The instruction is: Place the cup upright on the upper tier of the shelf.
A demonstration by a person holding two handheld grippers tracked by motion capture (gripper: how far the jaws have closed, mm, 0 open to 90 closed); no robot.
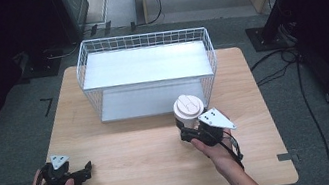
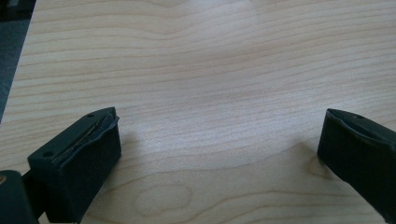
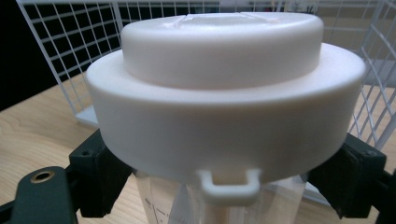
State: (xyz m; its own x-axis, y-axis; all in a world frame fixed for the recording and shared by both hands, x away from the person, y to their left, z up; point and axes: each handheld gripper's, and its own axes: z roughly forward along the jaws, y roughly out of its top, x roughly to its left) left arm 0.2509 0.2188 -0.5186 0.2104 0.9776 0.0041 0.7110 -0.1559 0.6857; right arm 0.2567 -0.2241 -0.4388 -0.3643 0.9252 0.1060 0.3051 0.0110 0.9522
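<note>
A clear cup with a white lid (image 1: 188,109) is held upright above the table in front of the wire basket (image 1: 141,43). My right gripper (image 1: 190,130) is shut on the cup's body just below the lid; in the right gripper view the lidded cup (image 3: 224,98) sits close up between the two black jaws, with the basket's mesh (image 3: 74,42) behind it. My left gripper (image 1: 86,169) rests low at the table's front left, open, with bare wood (image 2: 219,116) between its jaws.
The white wire basket with two shelves stands at the back middle of the wooden table (image 1: 139,162). Dark floor, cables (image 1: 305,99) and stand bases surround the table.
</note>
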